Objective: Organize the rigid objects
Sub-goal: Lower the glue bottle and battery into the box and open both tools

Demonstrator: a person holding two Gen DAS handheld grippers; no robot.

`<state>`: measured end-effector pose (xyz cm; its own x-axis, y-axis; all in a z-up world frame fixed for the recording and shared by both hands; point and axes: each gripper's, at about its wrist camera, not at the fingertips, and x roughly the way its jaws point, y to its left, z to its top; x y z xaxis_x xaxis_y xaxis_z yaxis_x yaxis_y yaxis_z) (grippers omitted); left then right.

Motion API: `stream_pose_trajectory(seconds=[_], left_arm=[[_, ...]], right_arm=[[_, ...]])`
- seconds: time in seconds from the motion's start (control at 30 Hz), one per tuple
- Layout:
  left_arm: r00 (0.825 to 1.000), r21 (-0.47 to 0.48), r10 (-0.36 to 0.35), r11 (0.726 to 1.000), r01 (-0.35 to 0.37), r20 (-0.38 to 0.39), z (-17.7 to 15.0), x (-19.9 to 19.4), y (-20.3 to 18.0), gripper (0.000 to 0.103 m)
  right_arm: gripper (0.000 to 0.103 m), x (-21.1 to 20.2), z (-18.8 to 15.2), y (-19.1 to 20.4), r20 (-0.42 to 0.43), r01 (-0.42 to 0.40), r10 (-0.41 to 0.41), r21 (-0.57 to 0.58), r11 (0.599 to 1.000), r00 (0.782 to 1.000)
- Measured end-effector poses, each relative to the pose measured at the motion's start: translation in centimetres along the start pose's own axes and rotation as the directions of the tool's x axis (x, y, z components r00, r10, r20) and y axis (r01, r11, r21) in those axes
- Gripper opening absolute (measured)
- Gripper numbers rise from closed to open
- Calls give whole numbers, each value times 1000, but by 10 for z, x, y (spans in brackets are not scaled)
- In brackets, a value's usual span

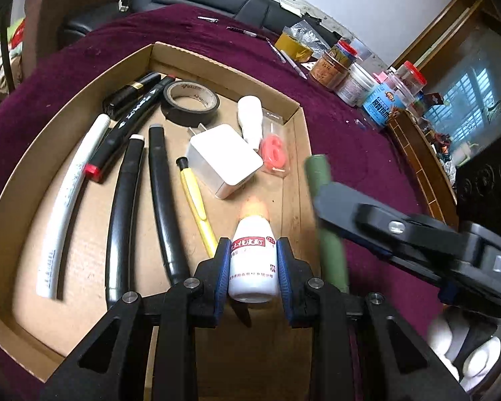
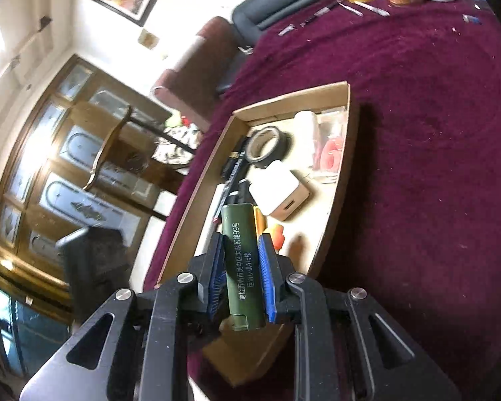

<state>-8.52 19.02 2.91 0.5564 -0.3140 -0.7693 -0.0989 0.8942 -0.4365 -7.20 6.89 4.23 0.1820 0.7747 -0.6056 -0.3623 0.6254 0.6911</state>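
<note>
White bottle [image 1: 253, 260] clamped in left gripper [image 1: 253, 267] over cardboard tray [image 1: 83, 77], green tube [image 2: 243, 264] clamped in right gripper [image 2: 242, 277] alongside; placing step, next lower each into free tray floor.

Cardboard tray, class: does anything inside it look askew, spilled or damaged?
Nothing is spilled or visibly broken. In the cardboard tray the long tubes and pens lie roughly side by side; only the white charger sits skewed to them.
</note>
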Motion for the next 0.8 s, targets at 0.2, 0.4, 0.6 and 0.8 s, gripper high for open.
stream_pose_trajectory(seconds=[0.2, 0.4, 0.6, 0.8], left_arm=[[999, 24, -40, 999, 39, 18, -3, -1, -3, 39], [998, 52, 4, 999, -7, 62, -9, -20, -7, 56], [993, 37, 55, 998, -59, 103, -16, -41, -2, 62], [893, 106, 296, 931, -349, 340, -27, -78, -29, 63]], right_arm=[[20, 1, 2, 3, 44, 135, -133, -64, 989, 990], [22, -6, 3, 6, 90, 186, -177, -101, 977, 980], [22, -11, 2, 1, 106, 162, -152, -89, 983, 983], [23, -34, -8, 10, 190, 220, -191, -144, 965, 963]])
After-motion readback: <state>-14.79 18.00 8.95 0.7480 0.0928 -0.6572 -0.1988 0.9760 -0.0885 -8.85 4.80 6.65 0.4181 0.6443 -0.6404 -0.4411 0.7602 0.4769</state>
